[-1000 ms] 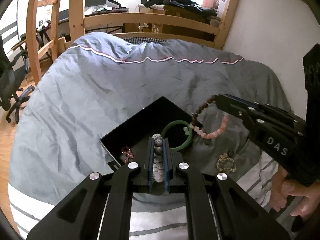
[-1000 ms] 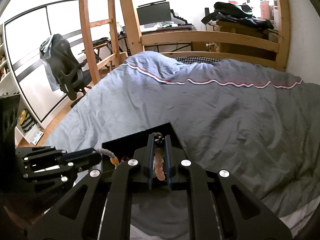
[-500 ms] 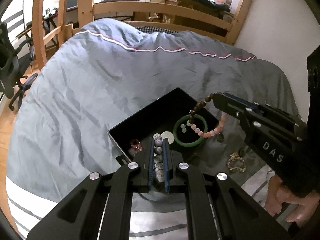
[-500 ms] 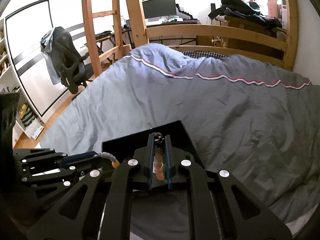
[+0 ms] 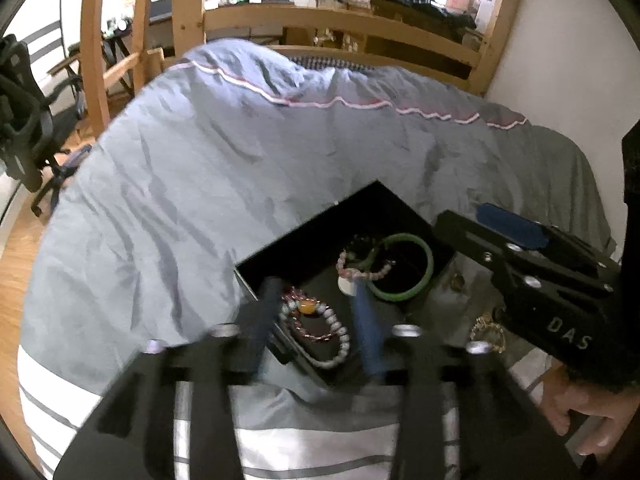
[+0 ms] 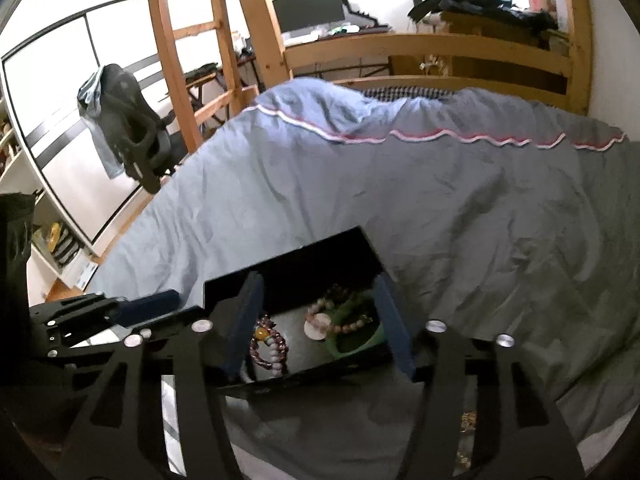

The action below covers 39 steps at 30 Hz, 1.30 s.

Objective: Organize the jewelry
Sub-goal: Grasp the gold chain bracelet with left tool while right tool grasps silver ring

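Observation:
A black jewelry box (image 5: 304,236) lies open on the grey duvet. My left gripper (image 5: 316,300) hovers over its near end with jaws opening; a grey bead bracelet (image 5: 334,332) lies loose in the box below them, untouched by the pads. A green bangle (image 5: 404,268) and a pink bead bracelet (image 5: 360,270) rest deeper inside. My right gripper (image 6: 320,304) is over the same box (image 6: 288,260), jaws opening, with the pink bracelet (image 6: 340,320) and bangle (image 6: 352,344) lying free beneath. The grey bracelet (image 6: 268,344) sits left of them.
A gold piece (image 5: 488,328) lies on the duvet right of the box. The right gripper (image 5: 472,220) reaches in from the right, a hand (image 5: 580,416) holding it. Wooden bed rails (image 6: 424,52) stand behind, an office chair (image 6: 124,128) to the left.
Both grippers went from shut on bead bracelets to open. The grey bracelet and the pink bracelet now lie in the box.

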Motion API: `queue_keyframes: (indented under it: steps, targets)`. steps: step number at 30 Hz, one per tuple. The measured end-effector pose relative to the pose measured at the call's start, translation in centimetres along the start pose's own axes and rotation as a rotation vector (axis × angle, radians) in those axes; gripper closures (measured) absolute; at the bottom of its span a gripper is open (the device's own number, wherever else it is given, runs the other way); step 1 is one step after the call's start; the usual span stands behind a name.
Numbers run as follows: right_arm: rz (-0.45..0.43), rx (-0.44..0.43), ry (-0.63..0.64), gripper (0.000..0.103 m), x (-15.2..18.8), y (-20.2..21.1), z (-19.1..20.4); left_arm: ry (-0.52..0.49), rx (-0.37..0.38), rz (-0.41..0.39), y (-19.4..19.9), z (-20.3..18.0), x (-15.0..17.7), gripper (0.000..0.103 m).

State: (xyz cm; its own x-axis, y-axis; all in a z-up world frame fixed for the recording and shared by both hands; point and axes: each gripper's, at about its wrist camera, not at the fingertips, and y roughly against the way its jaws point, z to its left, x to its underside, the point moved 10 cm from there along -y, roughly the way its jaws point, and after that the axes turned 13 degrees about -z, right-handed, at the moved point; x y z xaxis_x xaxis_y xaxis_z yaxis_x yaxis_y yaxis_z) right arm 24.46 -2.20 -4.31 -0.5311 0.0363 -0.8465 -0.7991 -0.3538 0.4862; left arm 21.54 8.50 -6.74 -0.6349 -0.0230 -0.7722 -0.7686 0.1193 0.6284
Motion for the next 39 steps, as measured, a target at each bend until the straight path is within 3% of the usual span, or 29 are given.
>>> queue_keyframes:
  steps: [2, 4, 7, 19, 30, 39]
  targets:
    - [-0.024, 0.023, -0.002, 0.022, -0.6, 0.9, -0.6, -0.007, -0.004, -0.036, 0.7, -0.1, -0.5, 0.035]
    - [-0.059, 0.051, -0.001, 0.009, -1.3, 2.0, -1.3, -0.017, -0.007, -0.072, 1.3, -0.4, -0.9, 0.019]
    - [-0.066, 0.097, 0.007, 0.008, -1.7, 3.5, -2.9, -0.04, 0.001, -0.117, 2.1, -1.3, -1.1, 0.009]
    - [-0.055, 0.21, -0.01, 0.004, 0.4, 10.1, -10.8, -0.083, 0.182, -0.1, 3.0, -8.3, 3.0, 0.008]
    - [-0.018, 0.256, -0.007, 0.004, 4.3, 11.4, -15.0, -0.119, 0.22, -0.055, 1.5, -11.4, 6.0, 0.008]
    - [-0.025, 0.231, -0.035, 0.005, 7.0, 10.2, -17.1, -0.264, 0.223, -0.003, -0.8, -14.6, 9.3, 0.008]
